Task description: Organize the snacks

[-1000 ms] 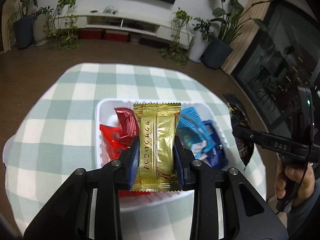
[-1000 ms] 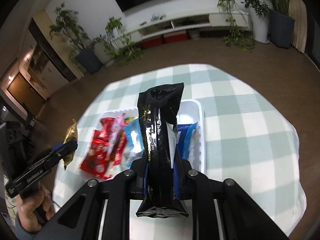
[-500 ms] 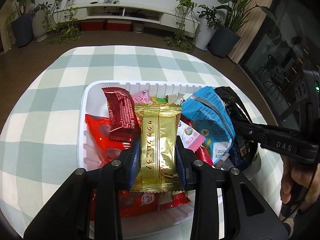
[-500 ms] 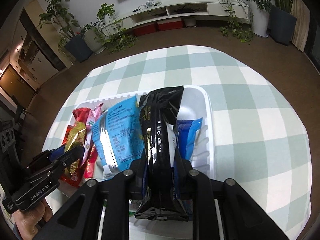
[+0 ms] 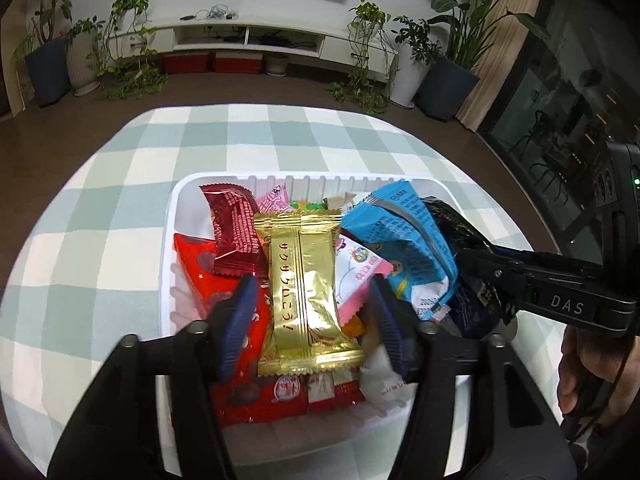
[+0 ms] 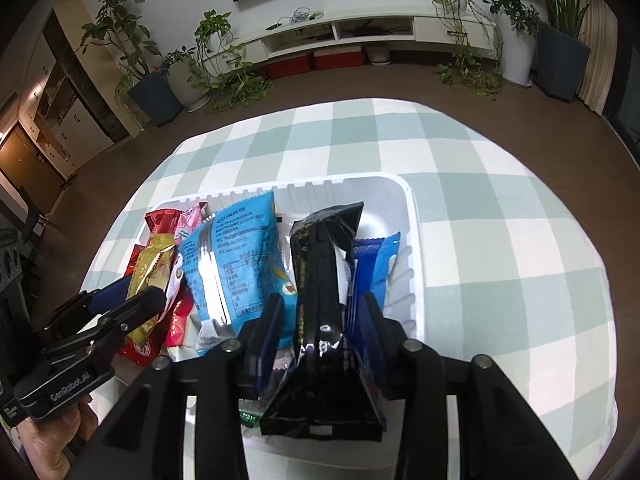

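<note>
Both jaws just opened, gold packet [image 5: 304, 280], black packet [image 6: 324, 304] loose in crowded tray [image 5: 176, 216].

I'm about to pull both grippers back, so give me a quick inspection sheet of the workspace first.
Surface: checked tablecloth, bare around the tray.
Job's things: white tray full; gold packet and black packet lying on the pile.
Clutter: nothing seen outside the tray.
Grippers: left gripper and right gripper have just been opening; pads stand clear of the packets between them.
Cables: some on the TV shelf.
Surroundings: potted plants, dark floor.
</note>
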`<state>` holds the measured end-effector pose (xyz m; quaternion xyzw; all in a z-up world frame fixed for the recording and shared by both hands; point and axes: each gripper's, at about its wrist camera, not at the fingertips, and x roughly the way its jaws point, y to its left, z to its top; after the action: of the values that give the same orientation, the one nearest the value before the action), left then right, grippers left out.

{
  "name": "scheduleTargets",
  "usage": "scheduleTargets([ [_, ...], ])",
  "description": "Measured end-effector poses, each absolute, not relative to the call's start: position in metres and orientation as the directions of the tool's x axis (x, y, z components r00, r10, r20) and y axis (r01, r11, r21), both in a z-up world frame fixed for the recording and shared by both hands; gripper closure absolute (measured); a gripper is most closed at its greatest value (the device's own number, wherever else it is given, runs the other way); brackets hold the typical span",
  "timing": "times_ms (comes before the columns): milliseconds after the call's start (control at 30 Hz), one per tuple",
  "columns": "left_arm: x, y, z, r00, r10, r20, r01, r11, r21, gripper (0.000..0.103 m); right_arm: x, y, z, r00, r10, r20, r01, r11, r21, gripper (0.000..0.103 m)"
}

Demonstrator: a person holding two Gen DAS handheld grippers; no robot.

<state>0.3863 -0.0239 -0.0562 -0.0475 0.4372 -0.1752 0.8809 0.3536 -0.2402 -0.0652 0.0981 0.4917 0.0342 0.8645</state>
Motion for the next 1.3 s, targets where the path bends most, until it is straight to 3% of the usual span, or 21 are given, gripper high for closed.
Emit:
scheduleTargets([
  [133, 0.367, -0.019, -0.040, 0.586, -0.340, -0.735, 0.262, 0.939, -0.225, 0.027, 0.341, -0.240, -0.052, 0.541, 0.146, -0.828, 0.035, 0.980, 0.195, 0.056],
  [200, 0.353, -0.014, -0.029, 0.616, -0.330, -0.715, 0.255, 0.943, -0.216, 0.007, 0.330, -0.239, -0.041, 0.572, 0.136, -0.809, 0.031, 0.982, 0.186, 0.043],
  [267, 0.334, -0.009, -0.015, 0.657, -0.330, -0.678, 0.259, 0.943, -0.208, 0.000, 0.314, -0.238, -0.027, 0.612, 0.118, -0.782, 0.030, 0.984, 0.173, 0.033],
  [400, 0.284, -0.004, 0.019, 0.753, -0.268, -0.601, 0.255, 0.961, -0.110, 0.000, 0.272, -0.231, 0.000, 0.703, 0.114, -0.702, 0.003, 0.987, 0.163, 0.009],
  [533, 0.232, -0.005, 0.042, 0.809, -0.234, -0.539, 0.266, 0.964, -0.019, 0.000, 0.219, -0.217, 0.027, 0.799, 0.098, -0.594, -0.033, 0.992, 0.119, 0.001],
  [667, 0.180, -0.003, 0.057, 0.824, -0.202, -0.529, 0.227, 0.974, -0.018, 0.000, 0.167, -0.202, 0.053, 0.875, 0.076, -0.478, -0.040, 0.996, 0.084, 0.000],
  [867, 0.111, -0.001, 0.067, 0.861, 0.047, -0.507, -0.002, 0.996, 0.088, 0.000, 0.085, -0.177, 0.091, 0.961, -0.065, -0.270, 0.072, 0.997, 0.013, 0.000],
  [967, 0.091, 0.004, 0.067, 0.845, 0.005, -0.535, 0.014, 0.999, 0.032, 0.000, 0.065, -0.166, 0.096, 0.953, -0.091, -0.290, 0.087, 0.996, -0.028, 0.000],
  [1167, 0.069, 0.008, 0.040, 0.776, 0.007, -0.630, -0.010, 1.000, -0.001, 0.000, 0.055, -0.162, 0.072, 0.859, -0.085, -0.504, 0.113, 0.993, 0.025, 0.000],
  [1300, 0.069, 0.003, 0.017, 0.740, 0.016, -0.672, -0.006, 1.000, 0.018, 0.000, 0.046, -0.164, 0.048, 0.817, -0.105, -0.567, 0.139, 0.990, 0.016, 0.000],
])
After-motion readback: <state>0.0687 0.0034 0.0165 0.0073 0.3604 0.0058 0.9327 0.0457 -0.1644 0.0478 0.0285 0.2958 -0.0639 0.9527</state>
